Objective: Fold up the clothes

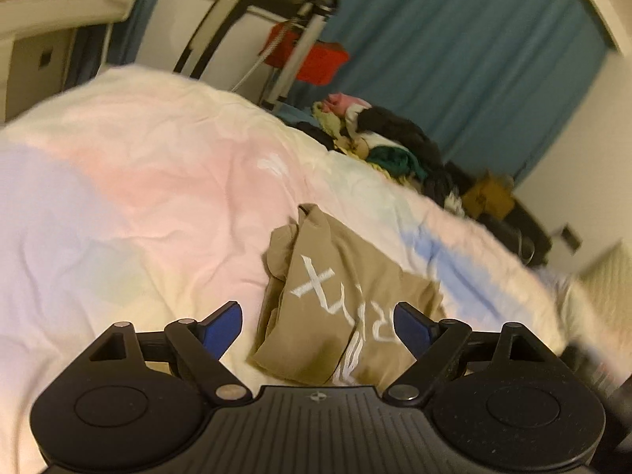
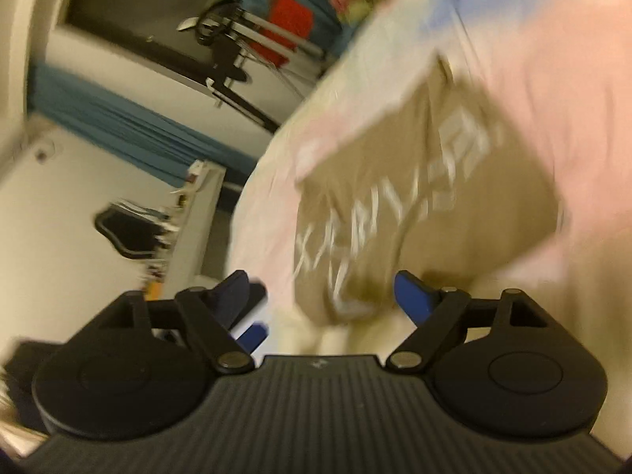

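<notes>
Clearly folded, the tan shirt (image 1: pixel 335 300) lies on the pastel bedspread (image 1: pixel 138 181), beneath the left gripper (image 1: pixel 318 326) and right gripper (image 2: pixel 320 300), both spread and empty. Only the left wrist view shows the clothes pile (image 1: pixel 387 146); the blurred right one shows more white lettering.

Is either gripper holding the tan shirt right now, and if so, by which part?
Nothing is held. The left gripper and right gripper are both open, and the tan shirt lies folded on the bedspread.

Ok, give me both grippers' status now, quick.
Left gripper: open, holding nothing, above the tan shirt.
Right gripper: open, holding nothing, near the same shirt on the bedspread.
</notes>
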Demonstrator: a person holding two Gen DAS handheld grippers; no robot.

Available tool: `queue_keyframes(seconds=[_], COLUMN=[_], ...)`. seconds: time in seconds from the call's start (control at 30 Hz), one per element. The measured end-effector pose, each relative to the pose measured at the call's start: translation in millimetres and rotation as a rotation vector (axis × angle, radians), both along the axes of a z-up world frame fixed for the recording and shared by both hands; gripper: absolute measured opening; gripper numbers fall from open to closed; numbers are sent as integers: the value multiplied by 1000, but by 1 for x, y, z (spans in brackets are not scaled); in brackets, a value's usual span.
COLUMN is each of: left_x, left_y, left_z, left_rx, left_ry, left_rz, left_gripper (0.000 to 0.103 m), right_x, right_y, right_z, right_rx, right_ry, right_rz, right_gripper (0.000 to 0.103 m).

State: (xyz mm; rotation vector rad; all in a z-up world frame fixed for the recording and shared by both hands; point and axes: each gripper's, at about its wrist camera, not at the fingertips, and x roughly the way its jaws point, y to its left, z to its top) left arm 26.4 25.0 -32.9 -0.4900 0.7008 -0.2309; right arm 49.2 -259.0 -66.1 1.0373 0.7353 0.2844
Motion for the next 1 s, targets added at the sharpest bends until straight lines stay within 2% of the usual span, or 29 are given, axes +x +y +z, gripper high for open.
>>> queue_keyframes(seconds=[0.13,0.2,0.27,0.33,0.37,0.47,0.53,0.6,0.67,0.7,0.8,0.87,1.0], left_x=[9,15,17,20,21,25,28,31,34,37,50,60,69], left_y=[13,15,13,9,6,-1,-7,-15,-24,-27,-37,-38,-21], left_z=[-11,-19,-25,-30,-32,-42,-49,-58,-68,-72,-85,-91,-104], left_rx=[-167,-247,-307,-361,-390,-481,-535,-563,-558,-558,-571,-584,-614], left_ry=[51,75,91,102,112,146,171,207,247,265,311,319,314], left_rz=[-6,-34,-56,-93,-112,-173,-216,-254,-260,-260,-249,-222,-91], left_gripper=[86,86,86,86,86,86,86,86,87,87,87,87,84], right_x=[5,7,2,-5,-7,-7,-4,1,2,2,0,1,-2], right_y=[0,-7,-16,-25,-27,-35,-37,-37,-37,-38,-36,-36,-46], right_z=[-30,-47,-64,-78,-79,-75,-78,-79,-76,-74,-63,-55,-45], right_rx=[122,176,264,388,411,355,340,303,283,294,317,329,342], right_ry=[101,157,201,215,209,186,209,240,244,228,156,98,25], right_rz=[-47,-117,-234,-347,-381,-464,-480,-481,-481,-485,-478,-464,-435], right_gripper=[84,83,82,82,82,82,76,51,44,36,25,22,20])
